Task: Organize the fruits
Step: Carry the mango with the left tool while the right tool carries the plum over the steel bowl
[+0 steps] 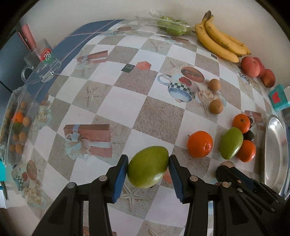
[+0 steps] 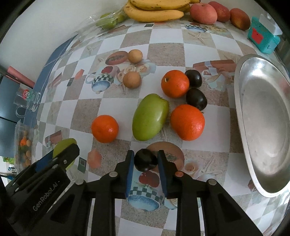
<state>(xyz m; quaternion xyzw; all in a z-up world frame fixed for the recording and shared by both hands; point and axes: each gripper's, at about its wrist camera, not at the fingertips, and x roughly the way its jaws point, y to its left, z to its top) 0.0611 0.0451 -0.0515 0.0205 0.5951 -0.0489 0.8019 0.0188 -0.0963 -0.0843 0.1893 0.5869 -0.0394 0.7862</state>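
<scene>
Tools (image 1: 148,169) with one mango, one plum (image 2: 145,162); three oranges (image 2: 105,128) loose.

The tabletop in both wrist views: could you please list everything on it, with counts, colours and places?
green mangoes: two; one held in the left tongs, one lying among the oranges
oranges: three, orange, around the lying mango
dark plums: three; one in the right tongs, two beside the oranges
brown round fruits: two, mid-table
bananas: one yellow bunch, far edge
red fruits: three, beside the bananas
green fruit in clear wrap: count unclear, far edge
metal plate: one, silver, right side
teal box: one, far right
glass mug: one, clear, left edge
clear container of small fruit: one, left edge
left tongs: shut on mango
right tongs: shut on plum
</scene>
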